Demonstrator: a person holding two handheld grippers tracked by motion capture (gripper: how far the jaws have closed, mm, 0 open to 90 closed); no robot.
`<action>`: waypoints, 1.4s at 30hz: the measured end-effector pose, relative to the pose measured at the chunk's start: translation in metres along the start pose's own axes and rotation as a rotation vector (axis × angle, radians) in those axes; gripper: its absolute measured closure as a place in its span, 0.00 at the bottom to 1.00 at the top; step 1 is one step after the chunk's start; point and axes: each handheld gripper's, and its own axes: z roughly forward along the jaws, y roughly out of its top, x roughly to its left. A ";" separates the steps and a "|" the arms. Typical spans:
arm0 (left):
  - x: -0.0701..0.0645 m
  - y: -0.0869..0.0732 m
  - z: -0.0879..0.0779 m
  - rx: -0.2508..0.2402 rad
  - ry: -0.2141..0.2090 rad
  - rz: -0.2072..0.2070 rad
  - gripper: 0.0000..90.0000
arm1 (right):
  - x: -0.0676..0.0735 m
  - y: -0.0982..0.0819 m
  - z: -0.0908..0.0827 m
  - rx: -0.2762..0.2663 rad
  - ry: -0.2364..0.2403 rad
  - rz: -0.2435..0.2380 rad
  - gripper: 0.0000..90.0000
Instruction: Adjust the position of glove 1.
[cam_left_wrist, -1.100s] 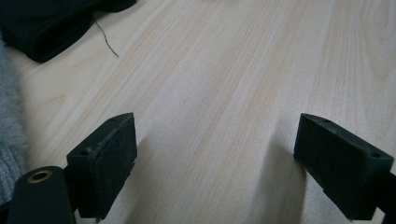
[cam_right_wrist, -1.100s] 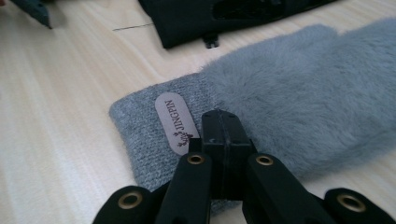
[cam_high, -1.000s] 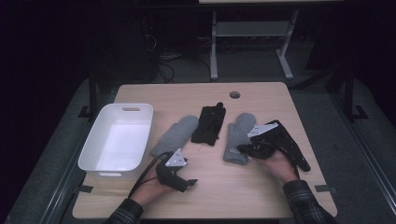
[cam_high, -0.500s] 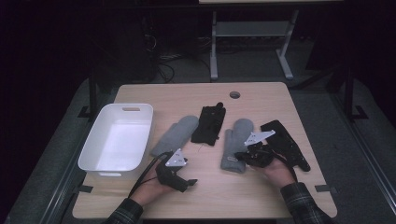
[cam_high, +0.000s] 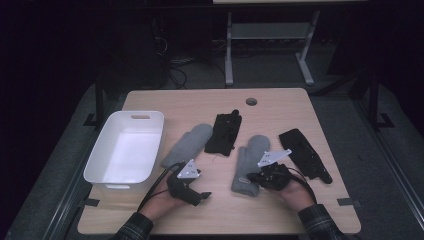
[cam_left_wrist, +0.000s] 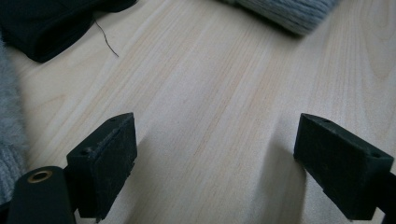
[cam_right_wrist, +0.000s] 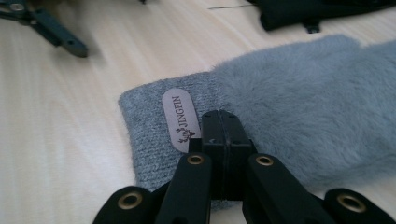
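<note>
In the high view the white bin (cam_high: 125, 150) at the left of the frame holds nothing, so by my reading the sorting has hardly begun; two grey mittens and two black gloves lie spread on the counter (cam_high: 280, 220); the left hand-held gripper (cam_high: 192, 192) rests at lower centre, apart from the left grey mitten (cam_high: 187, 145), and the right hand-held gripper (cam_high: 262, 177) sits at the cuff of the right grey mitten (cam_high: 252, 162).

In the left hand-held gripper view the jaws stand wide apart over bare wood, gripping nothing.

In the right hand-held gripper view the jaws are pressed together just over the knitted cuff beside its label (cam_right_wrist: 180, 116); whether they pinch any fabric I cannot tell; lifting and binning all four appears left to do.
</note>
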 end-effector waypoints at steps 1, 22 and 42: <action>0.000 0.000 0.000 0.004 0.000 0.005 0.14 | 0.003 0.000 0.000 -0.001 0.008 -0.006 1.00; 0.001 0.001 0.000 0.009 0.000 0.013 0.14 | -0.037 0.021 -0.006 -0.068 -0.077 0.020 1.00; 0.001 0.001 0.000 0.011 -0.004 0.009 0.14 | -0.062 0.005 0.001 0.017 -0.138 0.071 1.00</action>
